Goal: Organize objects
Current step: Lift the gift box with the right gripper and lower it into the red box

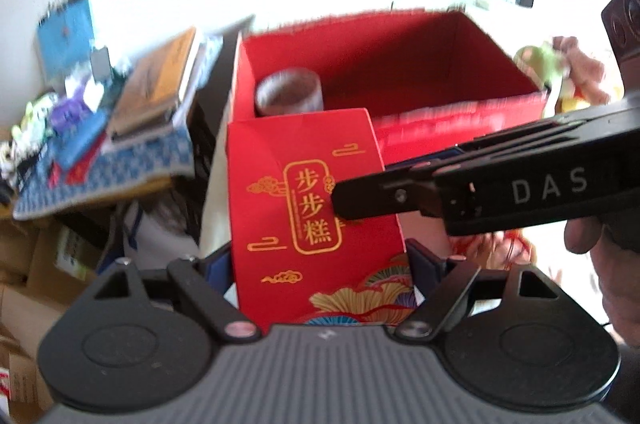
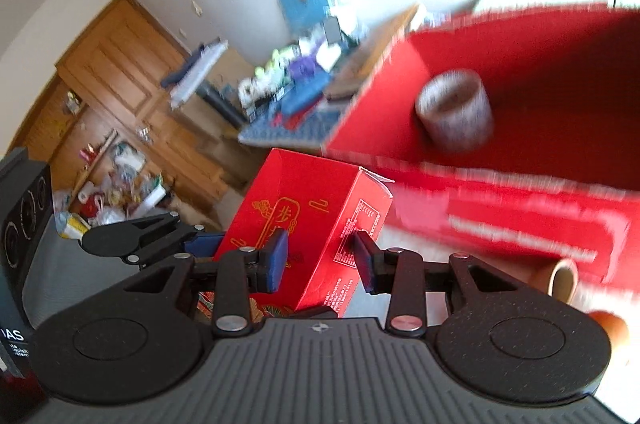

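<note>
A small red gift box [image 1: 304,208] with gold Chinese lettering hangs in the air, held from two sides. My left gripper [image 1: 320,264] is shut on it, with its blue pads pressed to the box's left and right edges. My right gripper [image 2: 320,260] is shut on the same small red box [image 2: 304,208], gripping across its thickness. Its black finger [image 1: 360,196] lies over the lettered face. Behind stands a large open red carton [image 1: 400,64] with a patterned roll [image 1: 288,94] in its left corner. The right wrist view shows the same carton [image 2: 520,184] and roll [image 2: 454,110].
A side table under a blue patterned cloth [image 1: 120,160] carries books and small clutter at the left. Cardboard boxes [image 1: 24,264] lie below it. Plush toys [image 1: 560,64] sit right of the carton. A cardboard tube [image 2: 562,278] lies by the carton, and a wooden door [image 2: 120,64] stands far left.
</note>
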`<state>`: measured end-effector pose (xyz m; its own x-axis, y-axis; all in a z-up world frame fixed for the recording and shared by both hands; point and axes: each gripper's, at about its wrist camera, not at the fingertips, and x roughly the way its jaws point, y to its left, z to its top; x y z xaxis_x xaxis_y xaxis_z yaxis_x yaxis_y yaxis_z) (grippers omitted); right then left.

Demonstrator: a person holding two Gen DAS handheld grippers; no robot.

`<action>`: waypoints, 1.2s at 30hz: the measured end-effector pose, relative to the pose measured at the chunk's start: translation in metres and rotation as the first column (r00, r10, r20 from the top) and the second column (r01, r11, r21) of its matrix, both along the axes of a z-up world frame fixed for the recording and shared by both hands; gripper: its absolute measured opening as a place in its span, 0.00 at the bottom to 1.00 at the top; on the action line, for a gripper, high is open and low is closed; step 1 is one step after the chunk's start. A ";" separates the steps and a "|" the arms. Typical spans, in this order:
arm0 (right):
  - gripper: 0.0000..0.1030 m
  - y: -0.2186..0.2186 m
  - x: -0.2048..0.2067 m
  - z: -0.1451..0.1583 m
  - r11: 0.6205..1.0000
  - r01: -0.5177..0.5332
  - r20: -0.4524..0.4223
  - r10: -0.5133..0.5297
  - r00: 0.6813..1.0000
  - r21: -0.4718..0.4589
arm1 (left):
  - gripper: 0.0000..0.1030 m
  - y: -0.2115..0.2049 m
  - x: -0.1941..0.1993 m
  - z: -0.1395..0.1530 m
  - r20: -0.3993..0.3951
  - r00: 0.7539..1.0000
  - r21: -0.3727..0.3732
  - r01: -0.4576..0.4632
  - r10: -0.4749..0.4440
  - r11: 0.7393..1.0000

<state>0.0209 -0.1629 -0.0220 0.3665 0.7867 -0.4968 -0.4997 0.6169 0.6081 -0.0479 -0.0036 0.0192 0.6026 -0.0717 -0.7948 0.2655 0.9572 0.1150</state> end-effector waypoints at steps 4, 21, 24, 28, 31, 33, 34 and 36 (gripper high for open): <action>0.38 -0.013 0.007 0.021 0.997 0.075 0.071 -0.076 0.995 0.024 | 0.80 -0.009 0.015 0.021 0.078 0.996 -0.020 0.042 -0.040 0.999; 0.38 -0.046 0.061 0.033 0.928 0.367 0.149 -0.355 0.923 -0.062 | 0.80 -0.051 0.110 0.019 0.127 0.972 -0.143 0.216 -0.199 0.966; 0.38 -0.052 0.083 0.020 0.919 0.389 0.067 -0.385 0.921 -0.065 | 0.80 -0.053 0.126 0.008 0.098 0.975 -0.170 0.213 -0.198 0.962; 0.38 -0.056 0.097 0.004 0.912 0.404 -0.006 -0.406 0.914 -0.073 | 0.80 -0.050 0.152 -0.009 0.029 0.981 -0.236 0.192 -0.191 0.953; 0.38 -0.055 0.101 0.000 0.908 0.411 -0.010 -0.413 0.911 -0.086 | 0.80 -0.049 0.162 -0.015 0.013 0.983 -0.249 0.180 -0.183 0.952; 0.38 -0.053 0.107 -0.002 0.907 0.409 -0.015 -0.413 0.911 -0.097 | 0.80 -0.046 0.169 -0.019 -0.002 0.984 -0.249 0.170 -0.176 0.954; 0.38 -0.052 0.110 -0.005 0.907 0.407 -0.021 -0.411 0.911 -0.105 | 0.80 -0.045 0.172 -0.022 -0.012 0.985 -0.251 0.163 -0.171 0.954; 0.38 -0.049 0.118 -0.010 0.908 0.399 -0.031 -0.406 0.913 -0.126 | 0.80 -0.042 0.181 -0.029 -0.040 0.986 -0.266 0.145 -0.162 0.953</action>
